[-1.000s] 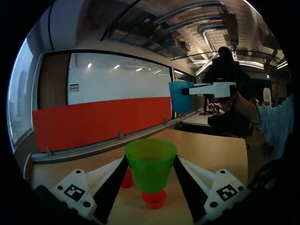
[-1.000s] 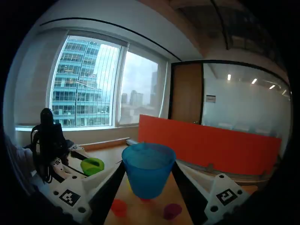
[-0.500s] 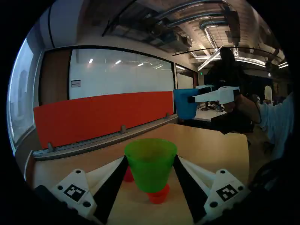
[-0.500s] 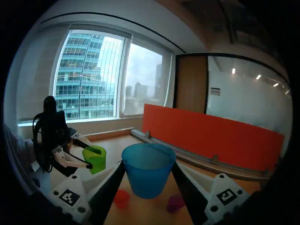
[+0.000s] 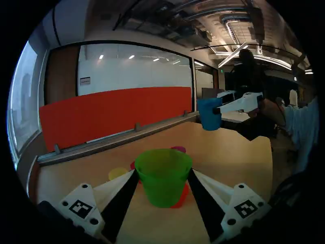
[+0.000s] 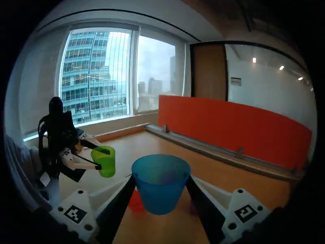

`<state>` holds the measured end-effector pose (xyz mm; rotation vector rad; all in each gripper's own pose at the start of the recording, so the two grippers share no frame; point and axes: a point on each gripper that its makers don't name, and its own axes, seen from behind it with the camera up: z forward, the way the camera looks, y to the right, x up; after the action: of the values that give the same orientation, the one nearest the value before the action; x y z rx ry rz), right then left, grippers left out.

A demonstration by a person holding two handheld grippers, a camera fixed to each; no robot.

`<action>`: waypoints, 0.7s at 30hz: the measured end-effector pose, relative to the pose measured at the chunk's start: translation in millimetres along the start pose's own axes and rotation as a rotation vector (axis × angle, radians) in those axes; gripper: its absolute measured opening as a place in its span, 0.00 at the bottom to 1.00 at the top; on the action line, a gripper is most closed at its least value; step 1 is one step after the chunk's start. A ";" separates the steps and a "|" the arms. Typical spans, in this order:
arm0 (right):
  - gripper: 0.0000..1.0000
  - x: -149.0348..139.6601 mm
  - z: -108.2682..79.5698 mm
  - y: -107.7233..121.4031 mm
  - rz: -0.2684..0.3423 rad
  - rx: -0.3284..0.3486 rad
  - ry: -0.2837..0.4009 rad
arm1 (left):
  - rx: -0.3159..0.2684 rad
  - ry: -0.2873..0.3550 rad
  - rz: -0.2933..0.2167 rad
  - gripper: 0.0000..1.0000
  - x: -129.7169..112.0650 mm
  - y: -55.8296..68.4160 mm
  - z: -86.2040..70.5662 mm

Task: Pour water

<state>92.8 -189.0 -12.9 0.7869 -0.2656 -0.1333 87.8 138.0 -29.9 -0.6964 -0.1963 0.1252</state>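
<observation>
Between both fingers of our left gripper [image 5: 163,183], at 6 o'clock in the left gripper view, we grip a green cup [image 5: 163,168] over the wooden table [image 5: 235,158]. Small cups sit on the table just behind it: a yellow cup [image 5: 117,173] at its 9 o'clock, a magenta cup [image 5: 178,149] at 12, a red cup [image 5: 183,196] at 4. Our right gripper [image 6: 161,195] clamps a blue cup [image 6: 161,179] at 6 o'clock in the right gripper view. From the left gripper view it hangs at 2 o'clock, well apart from the green cup. We cannot tell whether either cup holds water. An orange partition [image 5: 113,112] runs along the table's far edge.
</observation>
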 end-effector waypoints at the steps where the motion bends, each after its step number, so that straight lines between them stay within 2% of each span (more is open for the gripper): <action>1: 0.90 -4.5 0.8 0.2 0.002 0.002 -0.008 | 0.002 -0.002 -0.003 0.85 -1.8 -1.1 -0.8; 11: 0.90 -47.2 10.0 3.6 0.010 0.010 -0.098 | 0.013 -0.044 -0.008 0.85 -21.2 -8.1 -3.7; 21: 0.90 -76.8 16.7 9.1 0.001 0.014 -0.169 | 0.012 -0.101 -0.006 0.85 -42.7 -11.8 2.4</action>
<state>14.5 -177.3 -9.4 0.7903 -0.4269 -0.1970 46.2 122.9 -26.4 -0.6784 -0.2946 0.1558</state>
